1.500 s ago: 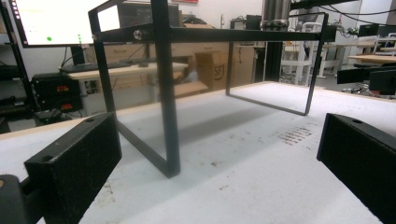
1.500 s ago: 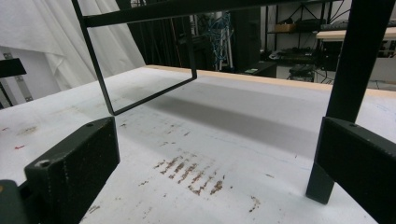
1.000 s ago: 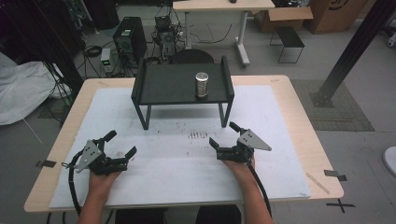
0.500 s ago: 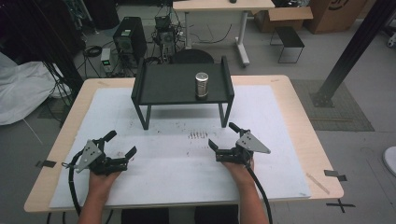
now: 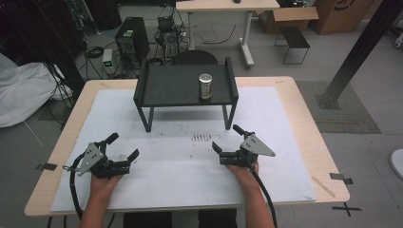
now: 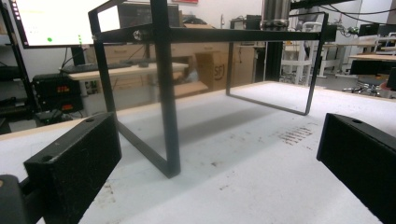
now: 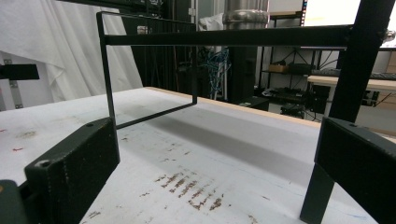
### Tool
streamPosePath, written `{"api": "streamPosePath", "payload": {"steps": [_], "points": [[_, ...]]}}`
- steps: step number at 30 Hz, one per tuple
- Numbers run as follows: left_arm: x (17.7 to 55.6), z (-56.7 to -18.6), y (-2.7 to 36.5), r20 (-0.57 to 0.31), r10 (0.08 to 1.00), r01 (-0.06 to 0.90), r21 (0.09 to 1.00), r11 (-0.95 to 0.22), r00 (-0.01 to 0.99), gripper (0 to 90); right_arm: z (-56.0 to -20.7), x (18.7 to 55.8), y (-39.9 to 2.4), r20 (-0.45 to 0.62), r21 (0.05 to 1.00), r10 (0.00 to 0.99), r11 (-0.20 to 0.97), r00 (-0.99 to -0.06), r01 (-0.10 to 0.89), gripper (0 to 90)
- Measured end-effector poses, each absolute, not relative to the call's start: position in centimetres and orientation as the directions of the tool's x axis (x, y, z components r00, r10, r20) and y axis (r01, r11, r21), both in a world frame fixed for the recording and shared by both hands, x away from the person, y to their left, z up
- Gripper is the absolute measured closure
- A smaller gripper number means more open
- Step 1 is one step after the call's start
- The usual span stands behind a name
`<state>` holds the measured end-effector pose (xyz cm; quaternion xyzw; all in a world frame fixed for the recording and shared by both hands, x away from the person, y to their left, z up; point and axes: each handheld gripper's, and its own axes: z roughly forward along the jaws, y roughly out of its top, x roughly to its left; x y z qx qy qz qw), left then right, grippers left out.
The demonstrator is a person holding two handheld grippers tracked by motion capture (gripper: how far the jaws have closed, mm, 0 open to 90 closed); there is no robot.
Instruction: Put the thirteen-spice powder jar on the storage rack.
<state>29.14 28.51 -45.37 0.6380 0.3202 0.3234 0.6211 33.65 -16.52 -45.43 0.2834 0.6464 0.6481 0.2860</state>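
A black metal stand [image 5: 176, 85] sits at the back middle of the table, and a silver can [image 5: 205, 85] stands upright on its right half. My left gripper [image 5: 124, 145] rests open on the white sheet at the front left, empty and pointing toward the stand. My right gripper [image 5: 225, 137] rests open at the front right, also empty, just short of the stand's right front leg. In the left gripper view the stand's leg [image 6: 168, 93] rises ahead, with the can [image 6: 275, 13] above. In the right gripper view the stand's top bar [image 7: 224, 36] carries the can [image 7: 245, 13].
A white sheet [image 5: 285, 142] covers most of the wooden table [image 5: 313, 142], with dark smudges [image 5: 201, 137] in front of the stand. Past the table's far edge stand a computer tower [image 5: 130, 40], cables and a desk [image 5: 228, 5]. A black post [image 5: 361, 47] rises at the right.
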Motion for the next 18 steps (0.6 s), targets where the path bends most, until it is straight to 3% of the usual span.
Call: {"api": "streamPosePath", "payload": {"steps": [18], "points": [[29.15, -45.36, 28.54, 0.012, 0.810, 0.011, 1.000, -0.022, 0.587, 0.4, -45.43, 33.67, -16.55, 0.000, 1.000, 0.736, -0.002, -0.676, -0.002, 0.0]]}}
